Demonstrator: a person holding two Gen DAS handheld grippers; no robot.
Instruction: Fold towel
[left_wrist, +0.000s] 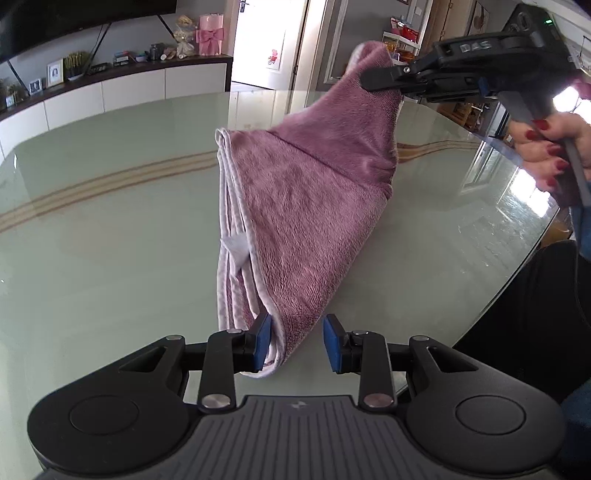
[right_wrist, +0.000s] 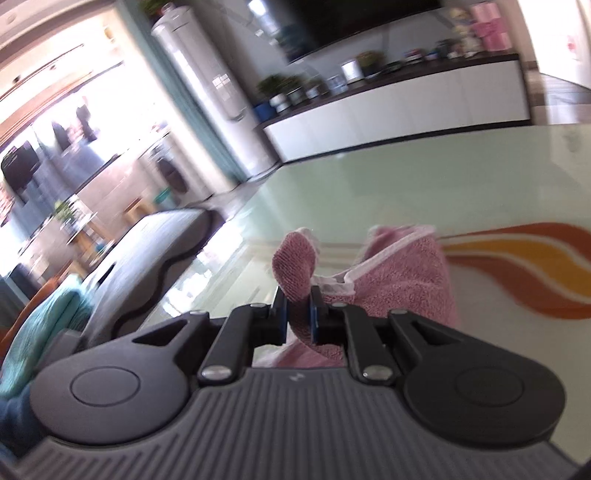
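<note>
Desk (left_wrist: 92, 229): pale green glass, broad, carries the towel. Towel (left_wrist: 306, 206): mauve, already doubled, long axis running from near edge toward far right; near end lies on the desk, far right corner lifted off it. Right gripper (left_wrist: 373, 79): clamped on that raised corner, up at far right. Left gripper (left_wrist: 297, 341): jaws apart, straddling the near tip of the towel, left pad touching the hem, not pinching. Judgement: the right gripper carries the fold; the raised corner must travel along the long axis toward the near end.
</note>
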